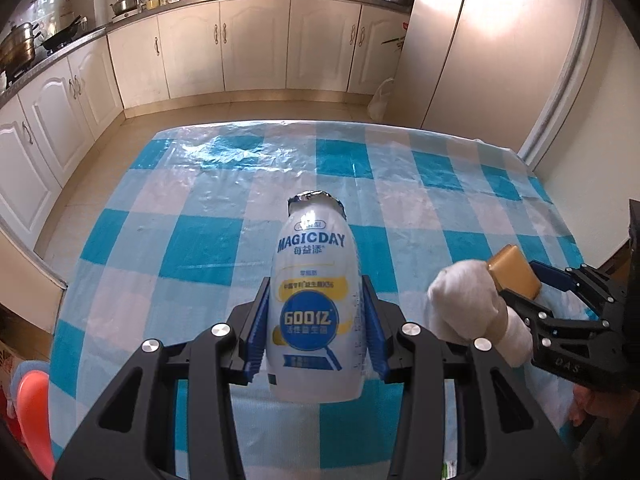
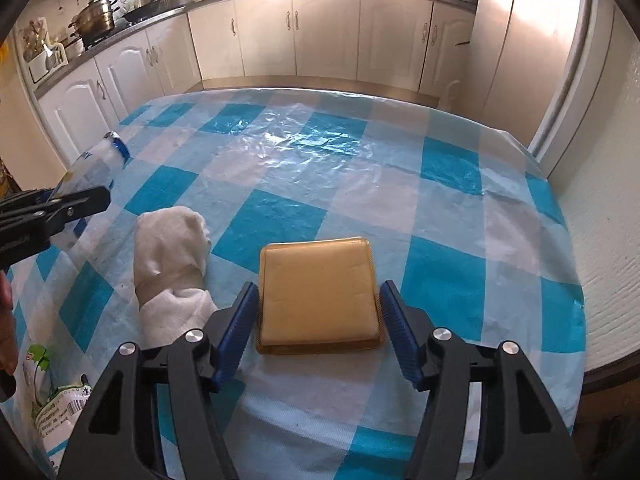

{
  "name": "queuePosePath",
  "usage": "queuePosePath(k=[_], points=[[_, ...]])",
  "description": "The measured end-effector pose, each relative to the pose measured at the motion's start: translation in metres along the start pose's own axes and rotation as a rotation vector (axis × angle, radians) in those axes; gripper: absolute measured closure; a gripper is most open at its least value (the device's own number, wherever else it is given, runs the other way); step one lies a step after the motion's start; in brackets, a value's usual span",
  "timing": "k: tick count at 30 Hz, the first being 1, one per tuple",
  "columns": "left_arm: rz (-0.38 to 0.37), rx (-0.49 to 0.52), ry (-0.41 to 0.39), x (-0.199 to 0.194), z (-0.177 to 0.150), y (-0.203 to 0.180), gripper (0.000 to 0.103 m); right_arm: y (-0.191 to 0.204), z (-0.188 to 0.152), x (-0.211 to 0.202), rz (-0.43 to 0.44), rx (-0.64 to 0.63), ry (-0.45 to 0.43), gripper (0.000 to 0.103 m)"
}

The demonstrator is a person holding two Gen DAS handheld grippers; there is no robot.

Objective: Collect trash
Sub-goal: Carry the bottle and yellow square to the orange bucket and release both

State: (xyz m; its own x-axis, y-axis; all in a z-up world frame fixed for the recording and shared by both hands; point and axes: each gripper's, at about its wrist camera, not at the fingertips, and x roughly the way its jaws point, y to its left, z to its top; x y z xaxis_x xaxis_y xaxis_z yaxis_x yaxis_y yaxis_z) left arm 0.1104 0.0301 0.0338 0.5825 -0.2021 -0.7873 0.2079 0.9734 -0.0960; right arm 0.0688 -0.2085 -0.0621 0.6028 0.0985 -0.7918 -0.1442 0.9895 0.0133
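Observation:
My left gripper (image 1: pixel 315 292) is shut on a white MAGICDAY drink bottle (image 1: pixel 314 300) with a torn foil top, held above the checked tablecloth (image 1: pixel 192 208). The bottle also shows at the left in the right wrist view (image 2: pixel 94 168). My right gripper (image 2: pixel 318 300) has its blue pads on both sides of a flat tan square container (image 2: pixel 318 292) and holds it; it shows in the left wrist view too (image 1: pixel 514 270). A rolled white cloth (image 2: pixel 172 252) lies on the table between the two grippers, also seen in the left wrist view (image 1: pixel 468 304).
A printed plastic wrapper (image 2: pixel 52 396) lies at the table's near left edge. Cream kitchen cabinets (image 1: pixel 256 44) line the far wall, with pots on the counter. A white plastic bag (image 1: pixel 382 98) sits on the floor. An orange chair (image 1: pixel 34 408) stands at the left.

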Motion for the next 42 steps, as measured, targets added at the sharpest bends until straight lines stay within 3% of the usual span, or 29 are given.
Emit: queuePosePath(k=[8, 22, 42], points=[[-0.011, -0.004, -0.013, -0.019, -0.017, 0.004, 0.06, -0.006, -0.015, -0.015, 0.014, 0.083, -0.03, 0.041], [-0.047, -0.049, -0.035, -0.058, -0.051, 0.021, 0.06, -0.006, -0.046, -0.083, 0.086, 0.251, -0.126, 0.041], [-0.006, -0.164, -0.088, -0.139, -0.127, 0.091, 0.06, 0.104, -0.065, -0.126, 0.249, 0.156, -0.12, 0.041]])
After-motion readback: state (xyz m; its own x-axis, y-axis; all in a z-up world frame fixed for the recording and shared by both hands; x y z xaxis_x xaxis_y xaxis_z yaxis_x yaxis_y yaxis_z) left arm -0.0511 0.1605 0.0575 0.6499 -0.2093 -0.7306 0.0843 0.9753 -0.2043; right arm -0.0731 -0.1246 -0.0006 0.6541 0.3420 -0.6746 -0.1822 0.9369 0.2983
